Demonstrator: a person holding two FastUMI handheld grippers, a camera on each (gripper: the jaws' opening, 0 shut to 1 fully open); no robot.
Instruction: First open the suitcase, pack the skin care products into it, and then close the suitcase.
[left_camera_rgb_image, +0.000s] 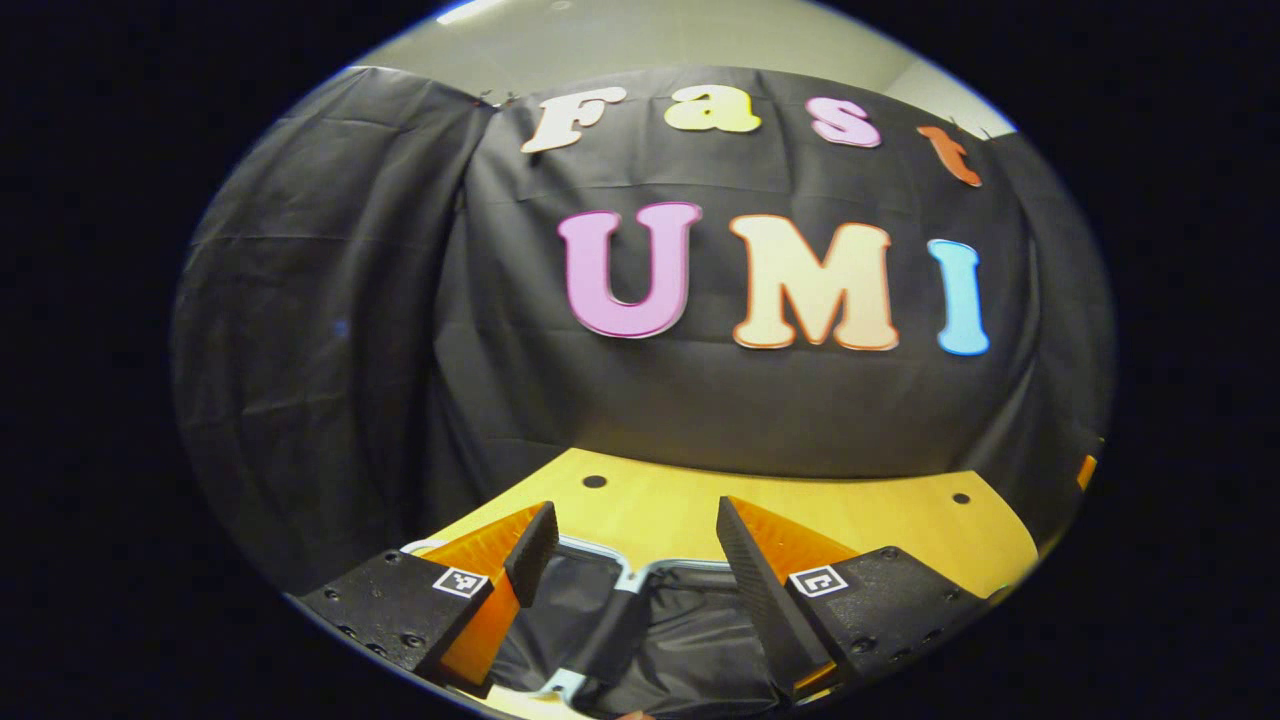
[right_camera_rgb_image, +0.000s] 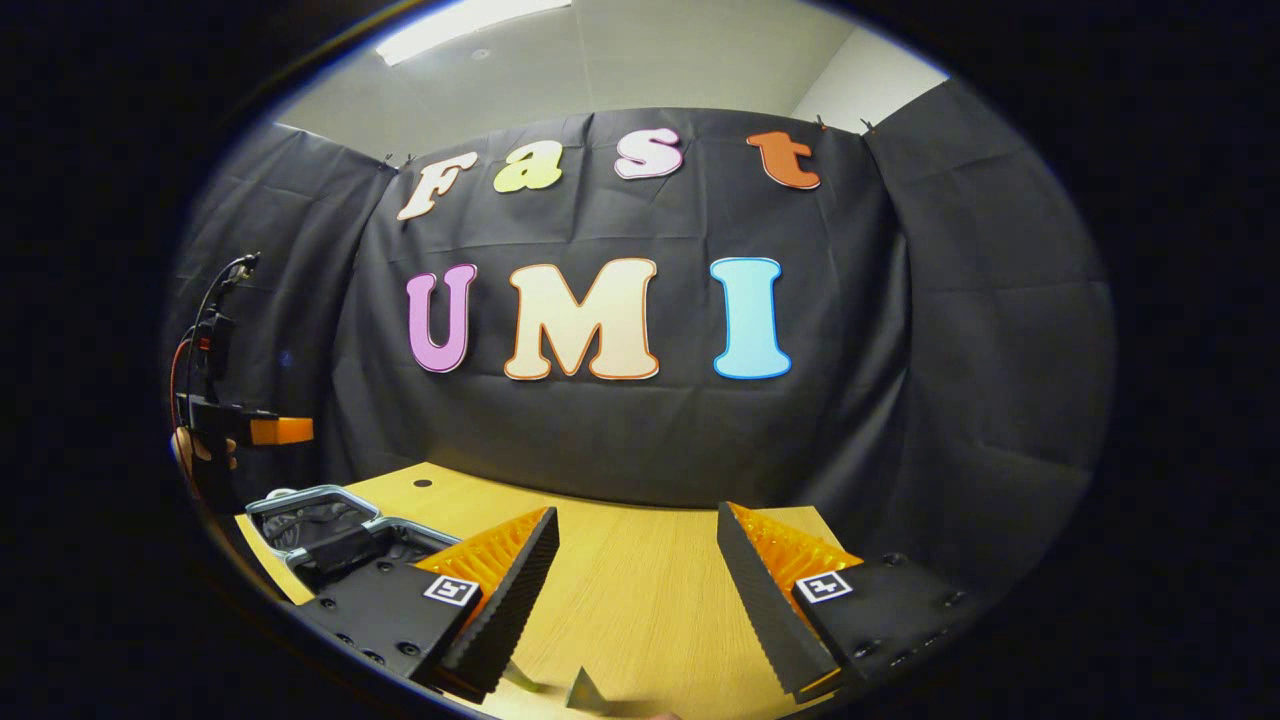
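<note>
Two grippers are hovering with fingers spread wide, gripping nothing: the left gripper (left_camera_rgb_image: 637, 555) over the open suitcase (left_camera_rgb_image: 640, 620) lying on the bench (left_camera_rgb_image: 850, 515), the right gripper (right_camera_rgb_image: 637, 565) well off to its side. Packing is seemingly starting; next comes finding the skin care products. Something small (right_camera_rgb_image: 590, 692) is lying cut off below.

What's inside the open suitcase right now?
The suitcase shows black lining and a strap; no products on the visible part. The left gripper, open above it, hides its sides.
</note>
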